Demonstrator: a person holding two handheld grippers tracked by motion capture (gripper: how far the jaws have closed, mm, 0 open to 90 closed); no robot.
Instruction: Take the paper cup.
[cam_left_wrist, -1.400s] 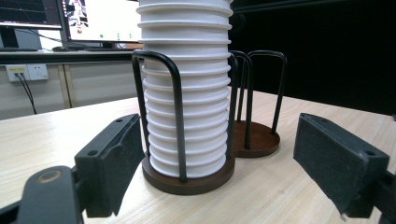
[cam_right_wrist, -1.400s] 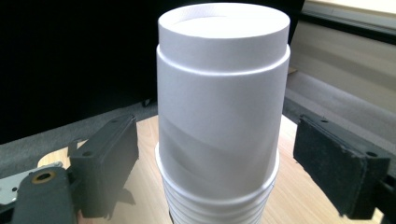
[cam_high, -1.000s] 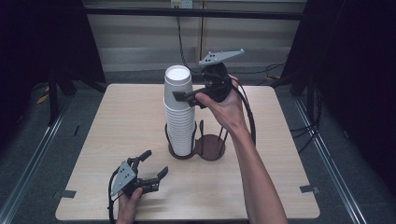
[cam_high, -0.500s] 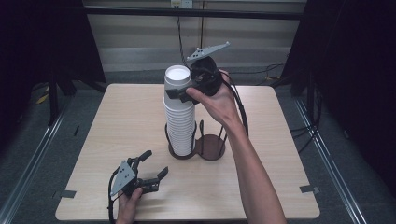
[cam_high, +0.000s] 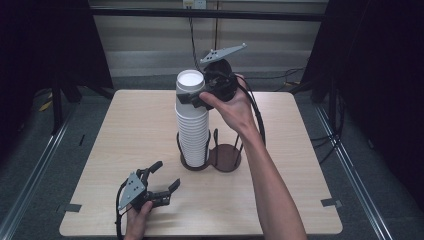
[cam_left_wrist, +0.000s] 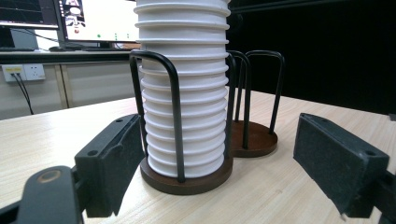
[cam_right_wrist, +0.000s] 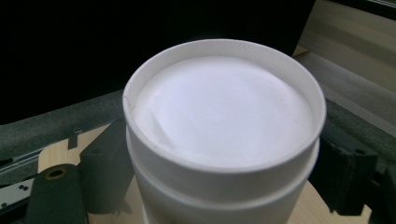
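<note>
A tall stack of upturned white cups (cam_high: 192, 130) (cam_left_wrist: 184, 93) stands in the left ring of a black wire holder with a brown base (cam_left_wrist: 187, 179). The holder's second ring (cam_high: 225, 156) (cam_left_wrist: 254, 140) is empty. My right gripper (cam_high: 192, 96) (cam_right_wrist: 229, 172) is up at the top of the stack. It is open, with one jaw on each side of the top cup (cam_high: 190, 82) (cam_right_wrist: 224, 107), close to its wall. My left gripper (cam_high: 167, 175) (cam_left_wrist: 217, 140) rests open on the table near the front edge, pointing at the holder, with nothing in it.
The wooden table (cam_high: 125, 130) has bare room left and right of the holder. Cables trail behind the far edge (cam_high: 295, 75). The left gripper view has monitors (cam_left_wrist: 98, 18) and a wall socket (cam_left_wrist: 23, 72) beyond the table.
My right gripper has moved left from beside the stack and come onto its top, so its jaws now straddle the top cup. The left gripper has stayed put.
</note>
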